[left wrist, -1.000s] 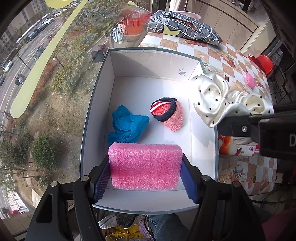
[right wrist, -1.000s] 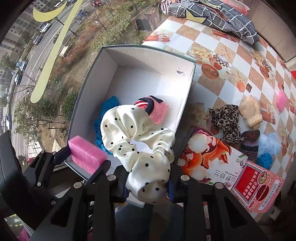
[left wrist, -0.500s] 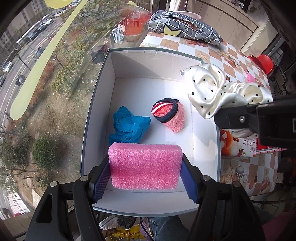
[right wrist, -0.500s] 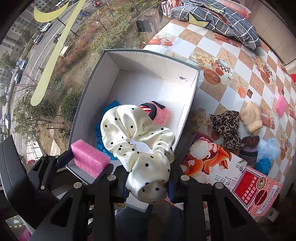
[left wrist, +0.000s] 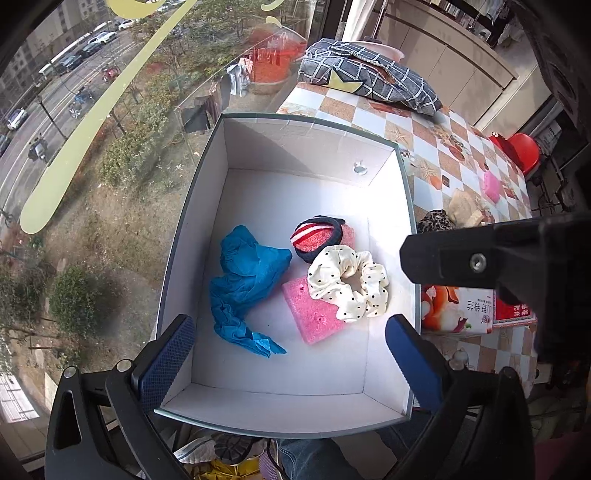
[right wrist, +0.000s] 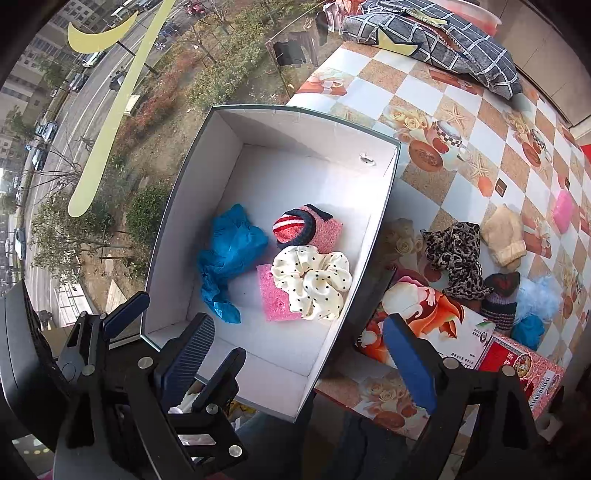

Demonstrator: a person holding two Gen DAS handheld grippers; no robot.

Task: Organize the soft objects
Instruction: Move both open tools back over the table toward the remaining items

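Observation:
A white open box stands at the table's window edge. Inside it lie a pink foam block, a cream polka-dot scrunchie resting partly on the block, a crumpled blue cloth and a pink sock with a striped cuff. My left gripper hangs over the box's near end, its jaws opening, nothing between them. In the right wrist view the scrunchie lies on the foam block in the box. My right gripper is above the near right corner, jaws opening and empty.
On the checked tablecloth right of the box lie a leopard-print scrunchie, a beige mitten, a pink piece, a dark knitted item and pale blue fluff. A printed carton sits against the box. A plaid cushion lies at the far end. Window glass is on the left.
Both grippers have let go. The pink foam block dropped from the left gripper into the box, and the polka-dot scrunchie fell from the right gripper onto the block.

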